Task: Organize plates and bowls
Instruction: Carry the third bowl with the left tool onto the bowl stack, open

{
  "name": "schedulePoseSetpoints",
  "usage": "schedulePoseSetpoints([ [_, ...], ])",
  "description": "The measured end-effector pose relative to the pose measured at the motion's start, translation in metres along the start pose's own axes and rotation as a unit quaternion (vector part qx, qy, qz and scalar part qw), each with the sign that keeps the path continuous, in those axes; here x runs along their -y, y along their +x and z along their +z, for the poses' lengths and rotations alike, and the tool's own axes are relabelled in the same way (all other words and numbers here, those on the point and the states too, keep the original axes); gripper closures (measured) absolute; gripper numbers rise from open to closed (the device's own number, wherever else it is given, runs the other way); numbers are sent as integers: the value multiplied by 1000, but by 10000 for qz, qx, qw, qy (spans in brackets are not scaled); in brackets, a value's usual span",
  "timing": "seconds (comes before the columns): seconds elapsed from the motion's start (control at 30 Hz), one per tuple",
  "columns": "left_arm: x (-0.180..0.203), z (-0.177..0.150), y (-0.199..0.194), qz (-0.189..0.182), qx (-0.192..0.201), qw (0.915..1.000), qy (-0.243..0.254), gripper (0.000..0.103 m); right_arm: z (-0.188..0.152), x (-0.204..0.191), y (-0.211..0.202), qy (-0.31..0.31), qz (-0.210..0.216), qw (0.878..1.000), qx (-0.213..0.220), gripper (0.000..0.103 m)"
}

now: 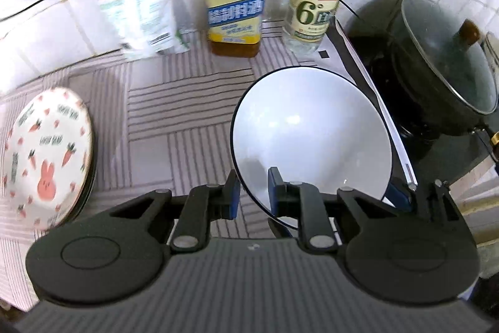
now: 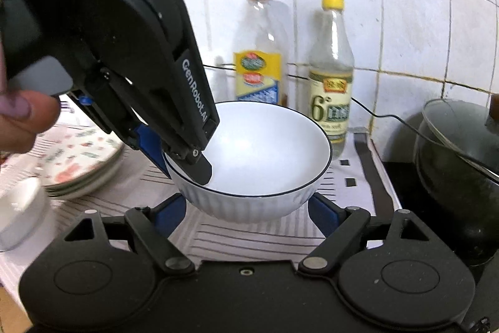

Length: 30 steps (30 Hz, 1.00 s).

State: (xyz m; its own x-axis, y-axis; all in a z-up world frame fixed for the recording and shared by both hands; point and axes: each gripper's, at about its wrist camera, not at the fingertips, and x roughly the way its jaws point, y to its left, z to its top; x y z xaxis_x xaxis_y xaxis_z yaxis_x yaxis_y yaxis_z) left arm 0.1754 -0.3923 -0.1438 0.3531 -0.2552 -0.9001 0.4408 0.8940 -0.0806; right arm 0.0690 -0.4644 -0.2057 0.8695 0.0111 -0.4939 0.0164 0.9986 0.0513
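1. Striped grey-and-white counter mat (image 1: 174, 120) fills the middle of both views; white tiled wall (image 2: 405, 30) runs across the top.
2. Black lidded cooking pot (image 1: 436, 77) sits at the right edge of the left wrist view, on a dark stove surface; I see it again at right in the right wrist view (image 2: 458, 170).
3. White round bowl with a thin dark rim (image 2: 255, 158) is centre frame in the right wrist view, upright, ribbed outside. In the left wrist view it sits centre-right (image 1: 312, 136), tilted toward the lens.
4. My left gripper (image 1: 252, 192) is clamped on the bowl's near rim: one blue-padded finger outside the wall, the other inside. From the right wrist view it comes in from the upper left (image 2: 190, 158), a person's hand (image 2: 18, 120) on its handle.
5. My right gripper (image 2: 248, 211) sits at lower centre, jaws spread wide, blue pads flanking the bowl's base on either side; contact I cannot tell.
6. Stack of white plates printed with pink rabbits and carrots (image 1: 46, 152) rests at left of the left wrist view, well apart from the bowl; blurred at left in the other view (image 2: 81, 164).
7. Yellow-labelled clear plastic bottle (image 2: 259, 58) and pale-labelled glass bottle with yellow cap (image 2: 332, 77) stand side by side against the wall behind the bowl.
8. Small white dish (image 2: 21, 211), lower left, blurred.
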Motion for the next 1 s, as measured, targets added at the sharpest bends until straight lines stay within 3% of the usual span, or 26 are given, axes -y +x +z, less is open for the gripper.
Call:
schedulePoseSetpoints([
  [0.17, -18, -16, -18, -26, 20, 9996, -266, 86, 1, -24, -28, -339, 96, 9993, 93, 15],
  [0.53, -70, -54, -81, 344, 422, 9963, -667, 86, 20, -65, -53, -758, 907, 9927, 259, 18],
  [0.83, -126, -91, -114, 894, 468, 9880, -1166, 86, 30, -114, -56, -1225, 1774, 9753, 485, 18],
  [1.0, -157, -110, -114, 920, 351, 9830, -1548, 86, 25, -140, -44, -1426, 2239, 9634, 375, 18],
])
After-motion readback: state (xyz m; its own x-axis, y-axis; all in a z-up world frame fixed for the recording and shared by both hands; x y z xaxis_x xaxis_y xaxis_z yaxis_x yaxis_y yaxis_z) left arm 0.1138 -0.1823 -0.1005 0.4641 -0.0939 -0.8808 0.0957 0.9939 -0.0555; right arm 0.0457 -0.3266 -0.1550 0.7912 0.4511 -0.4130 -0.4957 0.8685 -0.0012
